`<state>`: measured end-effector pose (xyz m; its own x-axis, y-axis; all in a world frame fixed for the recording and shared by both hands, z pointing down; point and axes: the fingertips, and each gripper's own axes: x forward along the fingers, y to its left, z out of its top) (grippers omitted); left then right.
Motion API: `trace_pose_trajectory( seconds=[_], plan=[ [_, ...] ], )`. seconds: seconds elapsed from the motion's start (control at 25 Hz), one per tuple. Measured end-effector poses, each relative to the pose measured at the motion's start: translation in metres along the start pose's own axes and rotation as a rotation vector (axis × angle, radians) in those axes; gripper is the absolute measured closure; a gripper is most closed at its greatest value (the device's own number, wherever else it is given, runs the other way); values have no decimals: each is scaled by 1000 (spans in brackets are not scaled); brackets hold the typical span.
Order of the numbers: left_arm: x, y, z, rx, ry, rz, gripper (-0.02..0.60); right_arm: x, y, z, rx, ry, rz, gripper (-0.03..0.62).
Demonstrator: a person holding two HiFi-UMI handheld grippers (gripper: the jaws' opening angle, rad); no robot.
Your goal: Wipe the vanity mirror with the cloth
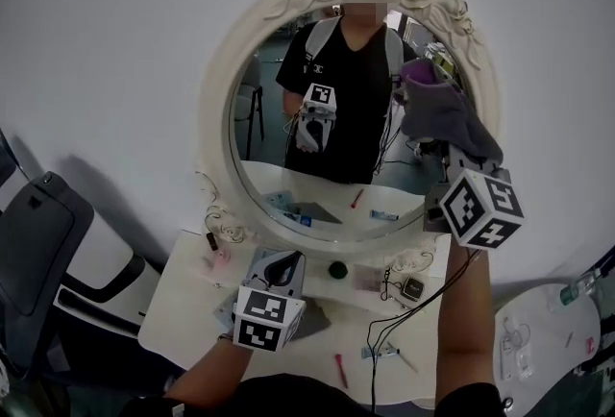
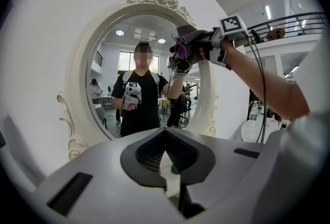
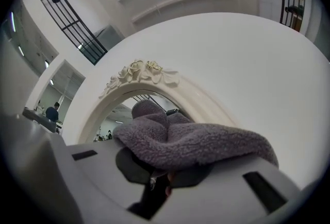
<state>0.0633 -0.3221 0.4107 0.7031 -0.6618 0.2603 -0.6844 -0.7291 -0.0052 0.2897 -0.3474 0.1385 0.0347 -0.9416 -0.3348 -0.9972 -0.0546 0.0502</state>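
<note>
An oval vanity mirror (image 1: 327,180) in an ornate white frame (image 1: 216,117) stands on the vanity. My right gripper (image 1: 450,154) is raised at the mirror's upper right edge, shut on a grey-purple fleece cloth (image 1: 437,108) that lies bunched against the glass and frame. In the right gripper view the cloth (image 3: 191,143) drapes over the jaws and hides the fingertips, with the frame's rose crest (image 3: 147,70) beyond. My left gripper (image 1: 281,263) hangs low over the tabletop before the mirror, jaws together and nothing held. From the left gripper view the cloth (image 2: 181,45) shows on the glass (image 2: 149,63).
The white vanity top (image 1: 183,300) carries a dark green ball (image 1: 336,270), a pink pen (image 1: 341,370), a small square device (image 1: 413,288) and a black cable (image 1: 404,319). A grey chair (image 1: 38,242) stands left. A round white table (image 1: 548,338) sits right.
</note>
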Motion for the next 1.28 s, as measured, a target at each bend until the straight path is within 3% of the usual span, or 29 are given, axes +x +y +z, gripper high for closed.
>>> trace_pose_trajectory(
  seconds=[0.28, 0.6, 0.84, 1.28],
  plan=[
    [3, 10, 2, 5, -3, 5, 581, 27, 2, 16, -110, -36, -8, 563],
    [21, 2, -8, 4, 34, -36, 581, 23, 1, 6, -51, -72, 44, 564],
    [29, -7, -12, 11, 51, -72, 581, 7, -9, -24, -11, -55, 33, 564],
    [29, -17, -19, 27, 76, -94, 581, -26, -26, -107, 10, 81, -36, 564]
  ],
)
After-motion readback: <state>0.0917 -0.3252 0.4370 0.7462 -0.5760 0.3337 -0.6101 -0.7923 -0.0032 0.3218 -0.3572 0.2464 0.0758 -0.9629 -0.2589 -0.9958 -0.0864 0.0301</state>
